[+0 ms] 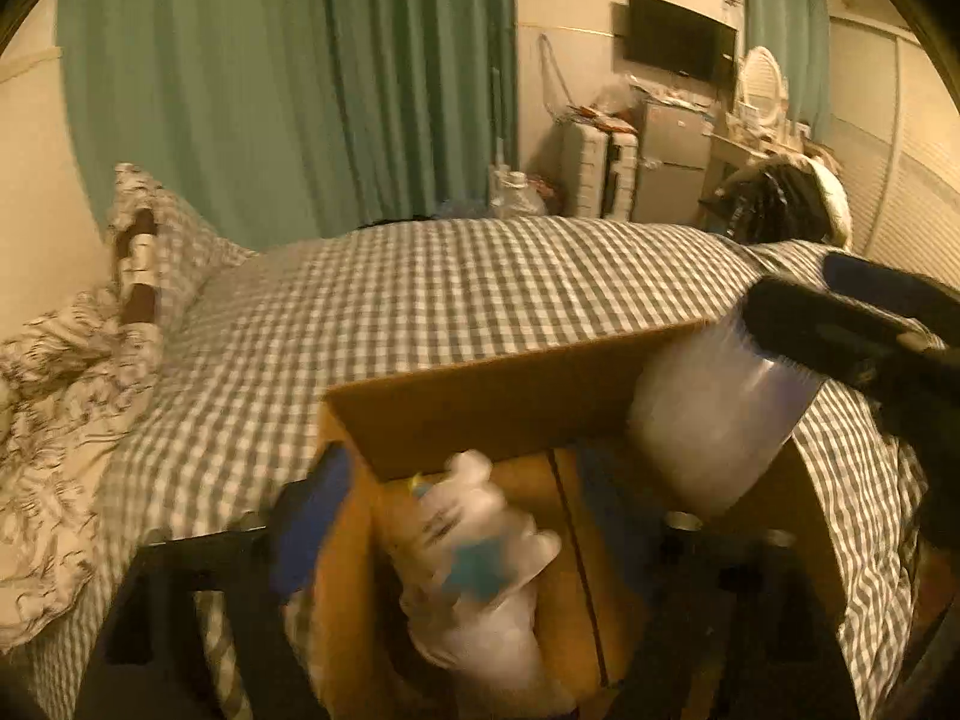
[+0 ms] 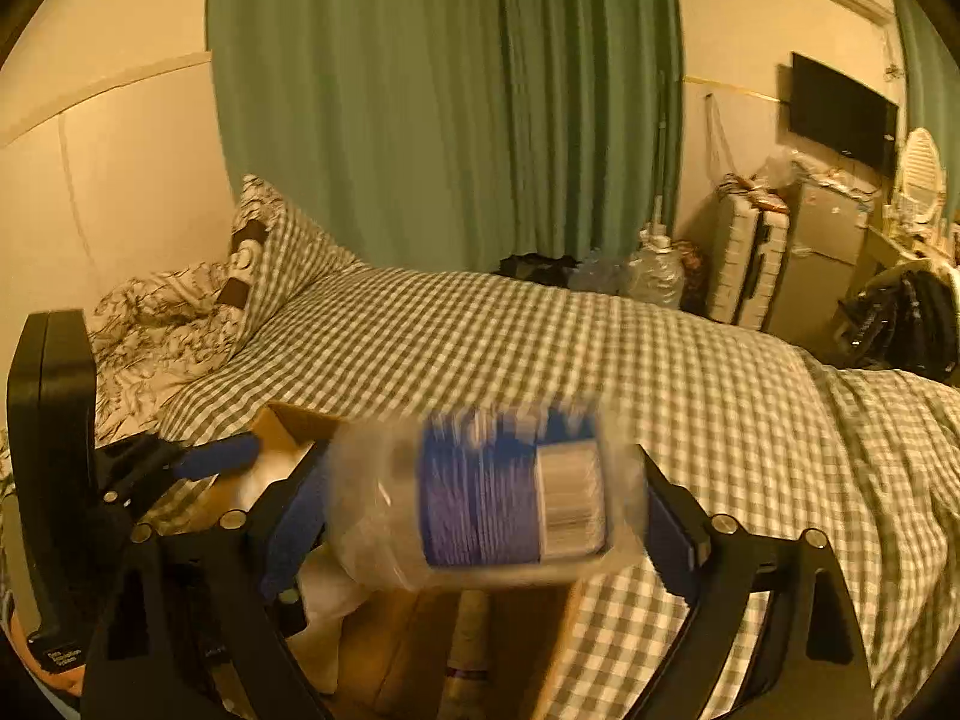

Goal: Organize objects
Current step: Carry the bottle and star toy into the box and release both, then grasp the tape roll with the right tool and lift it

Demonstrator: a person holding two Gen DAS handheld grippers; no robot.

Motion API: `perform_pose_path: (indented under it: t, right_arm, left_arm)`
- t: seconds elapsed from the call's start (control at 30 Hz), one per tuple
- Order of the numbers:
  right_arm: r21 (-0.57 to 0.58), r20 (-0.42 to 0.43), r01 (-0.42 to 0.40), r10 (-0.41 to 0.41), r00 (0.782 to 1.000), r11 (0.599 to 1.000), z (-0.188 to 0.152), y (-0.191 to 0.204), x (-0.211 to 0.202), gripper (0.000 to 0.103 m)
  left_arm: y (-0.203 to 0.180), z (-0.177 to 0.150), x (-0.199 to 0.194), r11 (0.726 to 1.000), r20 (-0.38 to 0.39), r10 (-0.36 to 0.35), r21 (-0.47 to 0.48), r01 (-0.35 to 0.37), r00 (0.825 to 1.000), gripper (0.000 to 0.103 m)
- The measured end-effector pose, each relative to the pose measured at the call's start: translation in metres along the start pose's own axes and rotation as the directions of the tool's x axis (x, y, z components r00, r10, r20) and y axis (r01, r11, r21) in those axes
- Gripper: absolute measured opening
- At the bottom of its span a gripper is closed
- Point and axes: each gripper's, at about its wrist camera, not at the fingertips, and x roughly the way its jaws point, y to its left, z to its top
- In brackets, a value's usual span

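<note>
My right tool [image 2: 486,510] was clamped across a clear plastic bottle [image 2: 492,498] with a blue label, held sideways just above the open cardboard box [image 1: 480,402] that sat on the checked bed [image 2: 540,336]. In the left wrist view that same bottle [image 1: 714,420] hung at the box's far right corner, its body half over the rim. My left tool [image 1: 480,546] was down inside the box with a crumpled clear bottle [image 1: 480,552] between its fingers; the blur was heavy there, and I could not tell whether the tool was gripping it or standing apart around it. The worry I had was the smooth, thin plastic: a sideways hold on a round bottle could let it roll or squirt out of the pads, and it would then drop onto the bed beside the box, not into it. The box rim was the other trap, since lowering from that corner could catch the bottle on the cardboard wall and tip the light box on the soft bedding. With both tools crowding one small opening, I also judged a knock between them likely, which could jar either bottle loose.
</note>
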Motion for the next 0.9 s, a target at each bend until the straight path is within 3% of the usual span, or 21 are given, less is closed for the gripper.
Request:
perform_pose_path:
  t: [0.27, 0.5, 0.63, 0.77, 0.9]
  right_arm:
    - [-0.008, 0.088, 0.018, -0.017, 0.996, 1.0, 0.022, -0.006, -0.099, 0.095]
    - [-0.037, 0.151, -0.001, 0.007, 0.989, 0.999, 0.027, 0.005, -0.215, 0.095]
    - [-0.067, 0.163, 0.037, -0.026, 0.986, 0.997, 0.015, 0.01, -0.261, 0.095]
    - [-0.115, 0.148, 0.053, -0.036, 0.988, 0.992, -0.006, 0.016, -0.288, 0.095]
    - [-0.148, 0.11, 0.049, -0.033, 0.993, 0.988, -0.045, 0.025, -0.292, 0.095]
  left_arm:
    - [-0.006, 0.009, -0.108, 0.999, 0.14, 0.042, -0.029, -0.038, 0.989, 0.103]
    - [-0.008, 0.004, -0.207, 0.997, 0.167, 0.039, -0.066, -0.028, 0.985, 0.103]
    - [-0.016, -0.011, -0.257, 0.998, 0.192, 0.052, -0.056, -0.041, 0.98, 0.103]
    - [-0.025, -0.039, -0.283, 0.997, 0.205, 0.072, -0.039, -0.066, 0.976, 0.103]
    - [-0.034, -0.082, -0.278, 0.995, 0.17, 0.091, -0.042, -0.085, 0.981, 0.103]
